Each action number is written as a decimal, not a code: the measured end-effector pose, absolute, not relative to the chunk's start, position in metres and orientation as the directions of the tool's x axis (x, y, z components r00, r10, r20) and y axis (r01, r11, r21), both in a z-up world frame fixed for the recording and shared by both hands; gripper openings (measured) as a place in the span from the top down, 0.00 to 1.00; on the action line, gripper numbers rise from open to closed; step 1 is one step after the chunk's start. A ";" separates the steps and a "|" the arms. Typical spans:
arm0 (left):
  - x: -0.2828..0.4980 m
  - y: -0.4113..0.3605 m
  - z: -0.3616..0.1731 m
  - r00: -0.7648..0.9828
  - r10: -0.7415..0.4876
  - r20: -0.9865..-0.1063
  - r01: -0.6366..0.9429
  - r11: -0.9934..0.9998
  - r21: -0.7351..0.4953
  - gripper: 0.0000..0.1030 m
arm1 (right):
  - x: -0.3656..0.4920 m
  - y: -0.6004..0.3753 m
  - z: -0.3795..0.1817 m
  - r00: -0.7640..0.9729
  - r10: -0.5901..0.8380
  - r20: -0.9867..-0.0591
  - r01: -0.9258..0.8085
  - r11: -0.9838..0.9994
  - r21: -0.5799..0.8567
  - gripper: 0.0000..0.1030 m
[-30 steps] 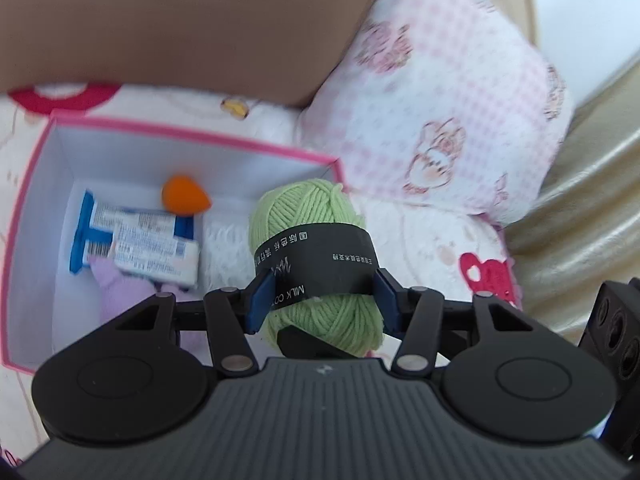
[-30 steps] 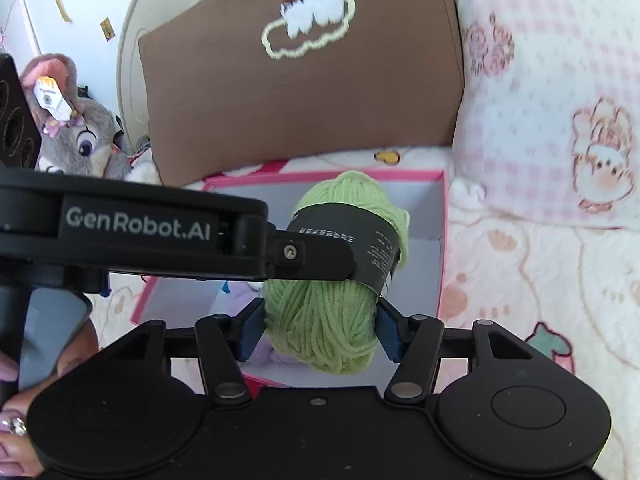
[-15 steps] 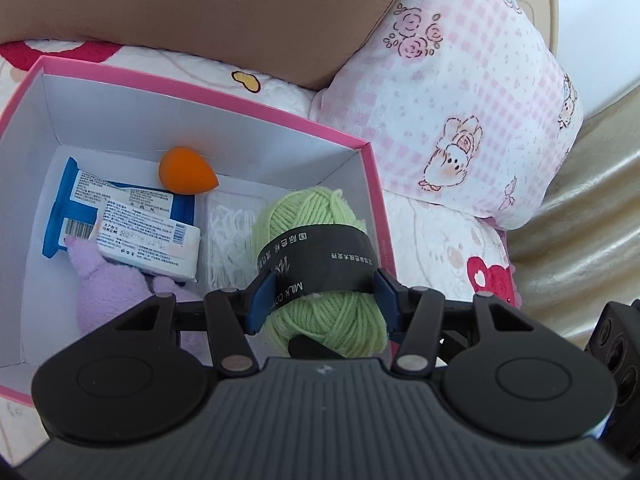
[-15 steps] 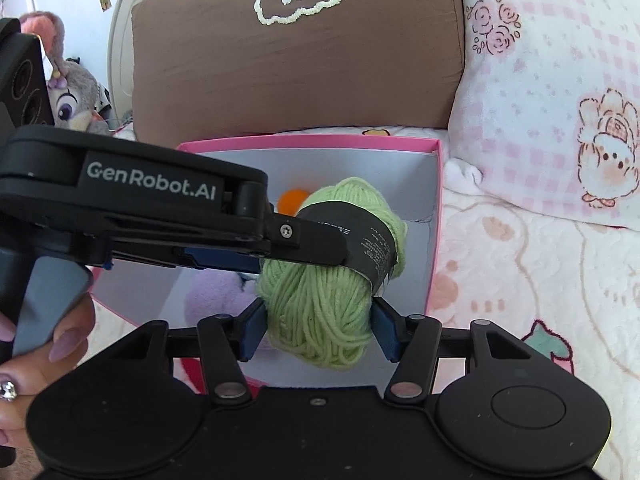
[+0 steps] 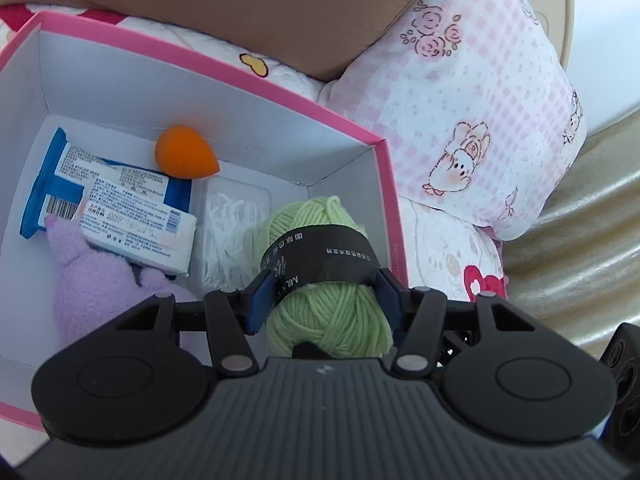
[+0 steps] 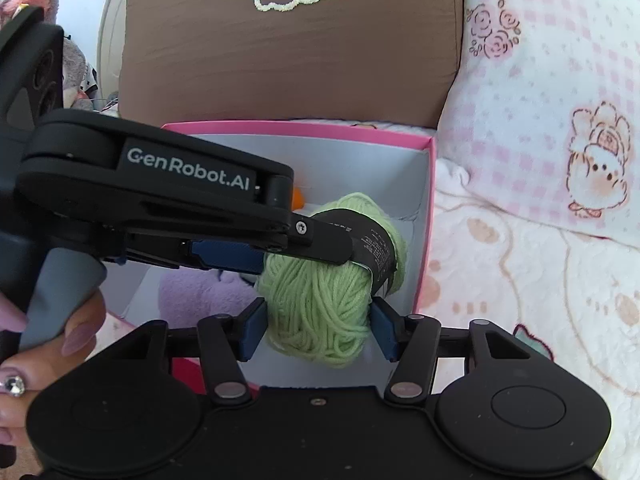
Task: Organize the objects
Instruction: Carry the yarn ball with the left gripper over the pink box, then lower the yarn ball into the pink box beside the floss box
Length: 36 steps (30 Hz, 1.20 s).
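A green yarn ball with a black paper band is gripped by both grippers. My left gripper is shut on it across the band. My right gripper is shut on its near end. The ball hangs inside the right end of a pink-rimmed white box, also in the right wrist view. In the box lie an orange sponge, blue-and-white packets, a clear case of white picks and a purple plush.
The box sits on a white patterned bedspread. A brown cushion stands behind it and a pink checked pillow to its right. A plush toy sits at the far left.
Both grippers have carried the yarn ball forward and down, from above the box's near rim to inside its right end. The box looms larger in both views.
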<state>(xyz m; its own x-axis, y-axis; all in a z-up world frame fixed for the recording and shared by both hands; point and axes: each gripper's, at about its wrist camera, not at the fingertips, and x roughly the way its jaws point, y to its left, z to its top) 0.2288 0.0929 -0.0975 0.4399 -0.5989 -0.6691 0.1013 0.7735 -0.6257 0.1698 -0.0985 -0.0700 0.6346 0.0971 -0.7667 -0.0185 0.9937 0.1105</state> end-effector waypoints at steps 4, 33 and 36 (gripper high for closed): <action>0.229 0.095 -0.102 0.433 -0.602 -0.671 0.085 0.768 -0.634 0.47 | 0.169 -0.099 -0.069 0.621 0.108 -0.777 -0.023 0.993 0.119 0.41; 0.219 0.076 -0.116 0.383 -0.570 -0.727 0.091 0.806 -0.584 0.68 | 0.178 -0.119 -0.067 0.625 0.132 -0.770 -0.041 0.990 0.137 0.58; 0.218 0.073 -0.121 0.400 -0.545 -0.737 0.080 0.821 -0.565 0.70 | 0.184 -0.121 -0.074 0.612 0.128 -0.780 -0.026 0.990 0.142 0.58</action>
